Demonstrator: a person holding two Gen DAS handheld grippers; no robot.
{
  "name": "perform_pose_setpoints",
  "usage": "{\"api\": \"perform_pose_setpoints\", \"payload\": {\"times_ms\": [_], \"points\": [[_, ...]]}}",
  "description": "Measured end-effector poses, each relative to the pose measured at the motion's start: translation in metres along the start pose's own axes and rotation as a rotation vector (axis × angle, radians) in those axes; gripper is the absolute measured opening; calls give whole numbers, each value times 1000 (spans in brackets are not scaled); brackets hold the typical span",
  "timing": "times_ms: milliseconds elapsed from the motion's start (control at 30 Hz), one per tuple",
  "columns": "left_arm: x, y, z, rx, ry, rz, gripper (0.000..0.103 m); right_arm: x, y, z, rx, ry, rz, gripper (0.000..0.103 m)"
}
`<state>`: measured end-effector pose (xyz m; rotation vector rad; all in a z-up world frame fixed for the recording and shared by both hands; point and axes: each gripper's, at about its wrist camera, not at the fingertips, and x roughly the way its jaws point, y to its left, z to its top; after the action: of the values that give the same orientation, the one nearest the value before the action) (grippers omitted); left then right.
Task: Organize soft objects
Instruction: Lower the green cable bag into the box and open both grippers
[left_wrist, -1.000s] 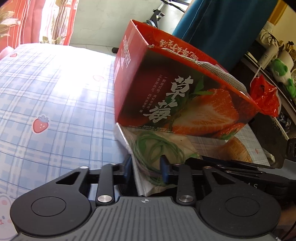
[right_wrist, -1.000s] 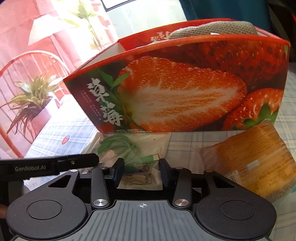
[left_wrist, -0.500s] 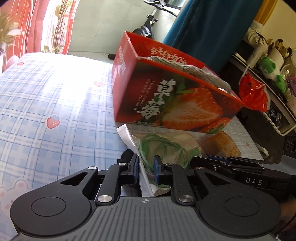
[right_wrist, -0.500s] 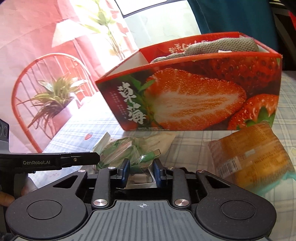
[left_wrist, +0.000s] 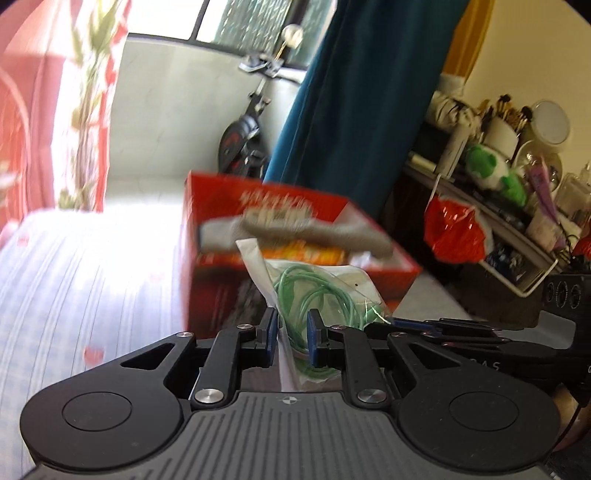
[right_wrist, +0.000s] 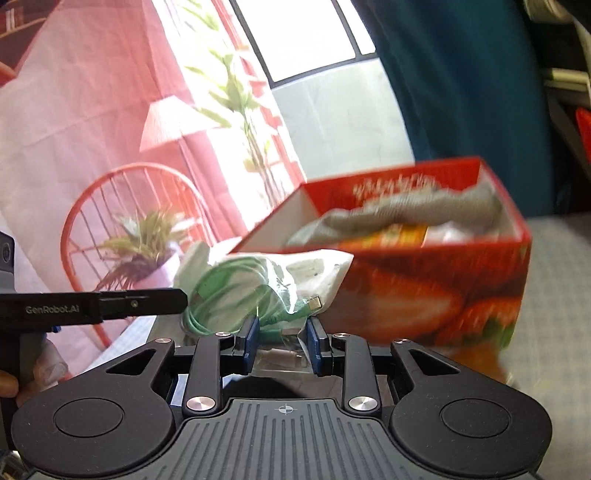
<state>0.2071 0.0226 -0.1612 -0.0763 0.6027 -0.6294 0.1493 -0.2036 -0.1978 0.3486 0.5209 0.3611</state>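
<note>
A clear plastic bag with a coiled green cable is held up in the air by both grippers. My left gripper is shut on one side of the bag. My right gripper is shut on the other side of the bag. Just beyond stands the red strawberry box, open at the top, with a grey knitted cloth and an orange packet inside. The box and the cloth also show in the right wrist view. The bag is level with the box's rim, on its near side.
The box stands on a blue checked bedsheet. A dark teal curtain hangs behind. A cluttered shelf with a red bag and a green plush is at the right. A pink printed curtain is at the left.
Both grippers have lifted the cable bag off the bedsheet to about the height of the box's rim. The box's inside is now in view. The yellow bread packet has dropped out of sight.
</note>
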Motion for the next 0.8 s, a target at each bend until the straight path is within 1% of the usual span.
{"api": "perform_pose_setpoints", "payload": {"times_ms": [200, 333, 667, 800], "points": [[17, -20, 30, 50, -66, 17, 18, 2, -12, 38, -27, -63, -30, 25], [36, -19, 41, 22, -76, 20, 18, 11, -22, 54, -36, -79, -48, 25], [77, 4, 53, -20, -83, 44, 18, 56, -31, 66, -96, -73, -98, 24], [87, 11, 56, -11, -88, 62, 18, 72, -34, 68, -109, -79, -123, 24]]}}
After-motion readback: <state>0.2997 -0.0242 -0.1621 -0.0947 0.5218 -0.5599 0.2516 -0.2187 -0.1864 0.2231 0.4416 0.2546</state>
